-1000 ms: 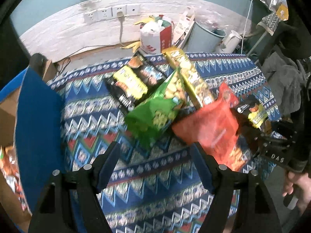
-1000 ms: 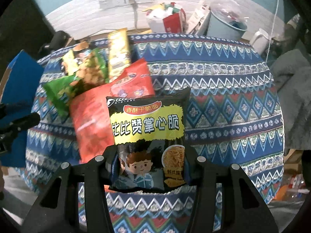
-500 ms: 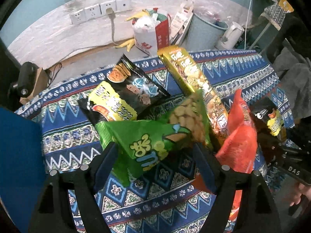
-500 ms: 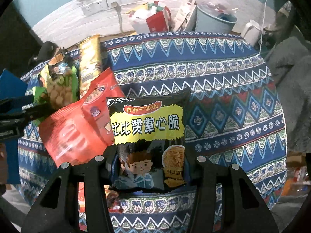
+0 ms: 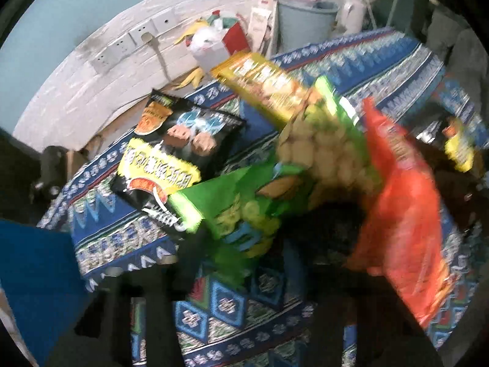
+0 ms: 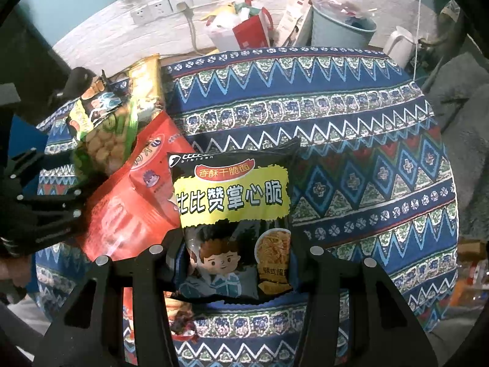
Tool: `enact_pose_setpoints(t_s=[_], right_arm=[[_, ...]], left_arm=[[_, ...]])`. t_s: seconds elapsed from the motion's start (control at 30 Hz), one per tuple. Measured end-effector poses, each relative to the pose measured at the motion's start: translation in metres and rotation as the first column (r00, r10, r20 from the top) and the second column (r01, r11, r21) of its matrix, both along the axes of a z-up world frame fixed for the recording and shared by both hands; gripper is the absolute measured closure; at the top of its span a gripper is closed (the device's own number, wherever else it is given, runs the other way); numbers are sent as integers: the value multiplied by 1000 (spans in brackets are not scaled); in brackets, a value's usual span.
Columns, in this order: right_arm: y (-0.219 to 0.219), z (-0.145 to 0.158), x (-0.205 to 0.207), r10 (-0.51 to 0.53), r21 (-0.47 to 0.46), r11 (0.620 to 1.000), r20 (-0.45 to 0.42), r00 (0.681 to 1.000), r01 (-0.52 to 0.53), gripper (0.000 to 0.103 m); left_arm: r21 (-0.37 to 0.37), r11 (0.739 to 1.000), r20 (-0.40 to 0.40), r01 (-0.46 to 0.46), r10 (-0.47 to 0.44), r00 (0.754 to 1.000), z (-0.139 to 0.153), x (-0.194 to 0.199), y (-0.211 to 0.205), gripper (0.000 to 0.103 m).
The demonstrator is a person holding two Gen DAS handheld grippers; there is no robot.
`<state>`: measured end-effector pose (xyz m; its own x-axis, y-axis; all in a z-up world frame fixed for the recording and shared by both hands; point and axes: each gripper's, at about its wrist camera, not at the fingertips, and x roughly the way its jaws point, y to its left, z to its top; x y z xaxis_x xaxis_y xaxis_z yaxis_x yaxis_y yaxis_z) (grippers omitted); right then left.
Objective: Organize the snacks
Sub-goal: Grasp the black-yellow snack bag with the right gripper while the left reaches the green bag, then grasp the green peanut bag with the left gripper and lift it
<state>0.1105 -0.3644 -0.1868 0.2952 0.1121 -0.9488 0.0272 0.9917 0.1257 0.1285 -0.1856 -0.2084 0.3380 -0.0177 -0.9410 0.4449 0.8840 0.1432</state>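
My left gripper (image 5: 253, 238) points down at a green snack bag (image 5: 244, 202) on the patterned cloth (image 5: 226, 302). Its jaws are closing, and the bag is crumpled between the fingers; this view is blurred. A red bag (image 5: 406, 214) lies to the right, with a long yellow pack (image 5: 266, 85) and a black and yellow bag (image 5: 183, 143) behind. My right gripper (image 6: 238, 263) is shut on a black and yellow noodle snack bag (image 6: 232, 202), held above the cloth. In the right wrist view the left gripper (image 6: 45, 208) is at the left edge, by the green bag (image 6: 104, 146).
A blue flat object (image 5: 33, 275) stands off the cloth's left edge. Behind the table are a red and white bag (image 6: 244, 33), a grey bin (image 6: 339, 30), a white kettle (image 6: 400, 42) and wall sockets (image 6: 171, 3). Bare cloth (image 6: 351, 140) spreads to the right.
My left gripper came down onto the green bag and its fingers drew together around it, crumpling it. The right gripper keeps its hold on the noodle bag, almost still.
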Motion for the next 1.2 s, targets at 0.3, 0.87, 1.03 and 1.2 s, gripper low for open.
enact_pose_setpoints(t_s=[0.3,0.87,1.03,1.2], right_arm=[[-4,2,-2,-14,17,1000,-7,1000,14,54],[-5,12,-4,-12,35,999,7,1000,11,54],[-4,17,-1,-12,41,999,15,1000,11,54],[-4,22,2,-15,44,999,24,1000,14,54]], left_arm=[[-84,995,-142,-61,49,989,5,-20,19,75],[-107,989,72,102,-94,993,36,14,5,24],[-104,988,26,115,-113,993,17,13,-5,24],[-108,987,-8,120,-122,993,0,16,-11,30]])
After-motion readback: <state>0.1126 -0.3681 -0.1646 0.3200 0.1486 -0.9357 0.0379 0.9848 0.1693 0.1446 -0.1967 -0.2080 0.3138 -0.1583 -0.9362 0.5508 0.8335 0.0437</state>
